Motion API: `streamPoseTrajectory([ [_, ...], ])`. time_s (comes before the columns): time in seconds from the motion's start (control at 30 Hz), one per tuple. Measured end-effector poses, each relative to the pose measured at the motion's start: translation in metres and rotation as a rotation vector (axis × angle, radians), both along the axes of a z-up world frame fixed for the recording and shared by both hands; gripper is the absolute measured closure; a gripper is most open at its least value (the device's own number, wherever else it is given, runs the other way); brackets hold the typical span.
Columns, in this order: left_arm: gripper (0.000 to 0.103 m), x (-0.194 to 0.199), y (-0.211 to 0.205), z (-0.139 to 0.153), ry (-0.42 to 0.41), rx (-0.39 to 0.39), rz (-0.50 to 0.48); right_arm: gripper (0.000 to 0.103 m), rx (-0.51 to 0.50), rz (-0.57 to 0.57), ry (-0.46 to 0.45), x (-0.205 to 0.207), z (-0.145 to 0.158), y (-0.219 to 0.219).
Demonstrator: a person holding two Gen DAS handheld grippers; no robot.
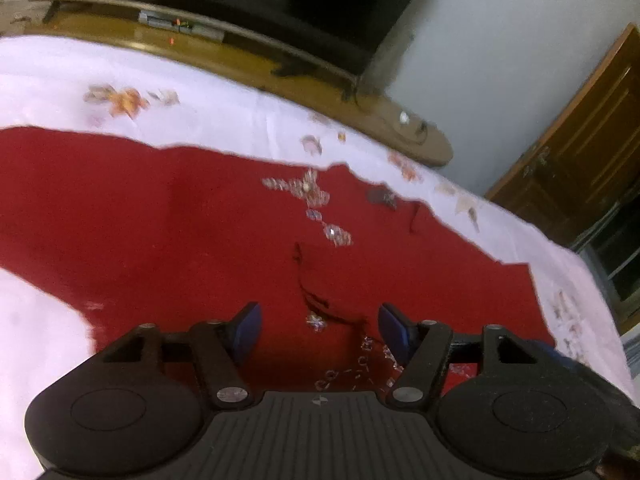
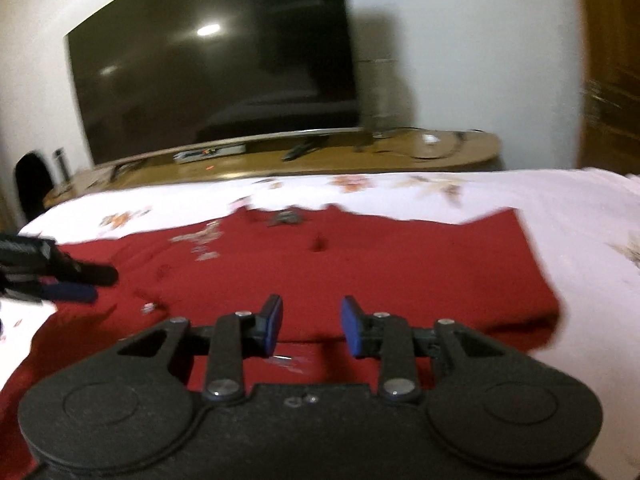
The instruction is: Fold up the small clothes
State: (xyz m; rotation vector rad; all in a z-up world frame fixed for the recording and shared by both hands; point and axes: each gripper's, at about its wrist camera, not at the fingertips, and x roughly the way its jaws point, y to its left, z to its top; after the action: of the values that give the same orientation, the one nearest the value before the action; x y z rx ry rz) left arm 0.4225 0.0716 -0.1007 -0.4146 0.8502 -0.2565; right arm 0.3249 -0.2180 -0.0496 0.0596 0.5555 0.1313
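Left gripper [image 1: 320, 326]: fingers [image 1: 248, 330] parted fairly wide, nothing clamped, blue pads over a crease in the red garment [image 1: 180, 220]; contact with the cloth unclear through the blur. Right gripper [image 2: 311, 326]: fingers [image 2: 272, 322] parted with a narrower gap, empty, just above the garment's near edge. Garment lies spread flat on the white floral bedsheet [image 2: 500, 192], embroidered trim showing. In the right wrist view the left gripper sits low over the garment's left side. TV [image 2: 212, 72] on a wooden stand [image 2: 460, 152] behind the bed.
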Motion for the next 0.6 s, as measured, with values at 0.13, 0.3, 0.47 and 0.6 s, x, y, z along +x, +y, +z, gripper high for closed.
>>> streamPoseTrajectory([
  [0.13,0.055,0.021,-0.017,-0.015,0.061,-0.074,-0.026,0.07,0.02,-0.072,0.0,-0.01,0.0,-0.034],
  [0.3,0.092,0.033,-0.035,-0.022,0.045,0.008,-0.056,0.07,0.024,-0.164,0.048,-0.011,-0.011,-0.062],
  [0.47,0.099,0.028,-0.038,-0.016,0.013,0.039,-0.087,0.07,0.017,-0.212,0.089,-0.007,-0.02,-0.075],
  [0.6,0.099,0.02,-0.032,0.006,-0.048,0.03,-0.1,0.071,0.012,-0.24,0.128,-0.001,-0.027,-0.082],
])
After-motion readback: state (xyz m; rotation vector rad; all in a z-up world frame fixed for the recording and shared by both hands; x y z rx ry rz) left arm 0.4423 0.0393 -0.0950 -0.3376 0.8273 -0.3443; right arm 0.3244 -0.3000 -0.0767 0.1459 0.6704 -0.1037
